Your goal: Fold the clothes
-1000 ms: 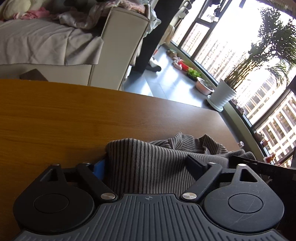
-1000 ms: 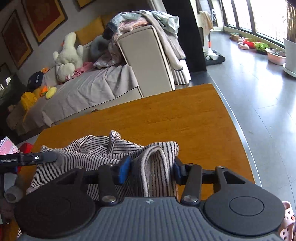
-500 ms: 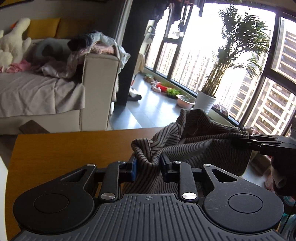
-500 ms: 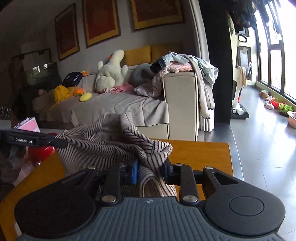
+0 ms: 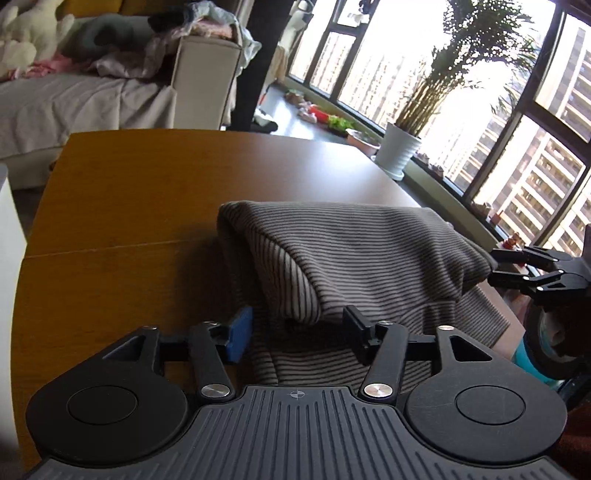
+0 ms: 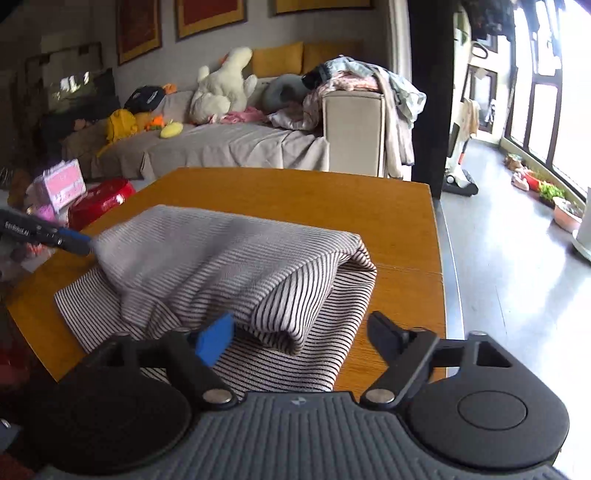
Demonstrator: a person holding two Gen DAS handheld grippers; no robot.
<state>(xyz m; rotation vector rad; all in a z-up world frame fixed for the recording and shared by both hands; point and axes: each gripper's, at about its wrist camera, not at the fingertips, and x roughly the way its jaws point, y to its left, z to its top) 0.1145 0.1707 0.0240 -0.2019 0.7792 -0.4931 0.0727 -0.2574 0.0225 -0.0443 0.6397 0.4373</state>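
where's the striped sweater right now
The striped sweater lies folded on the wooden table, just ahead of the open left gripper and open right gripper.

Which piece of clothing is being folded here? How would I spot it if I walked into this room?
Find the wooden table in front of the sofa. On its near end lies a striped sweater, folded over itself, just ahead of both open grippers. The other clothes are heaped on the sofa arm; only this one is on the table.

A wooden table fills the near ground; far behind, a grey sofa beneath framed pictures, perhaps paintings; bright windows right.
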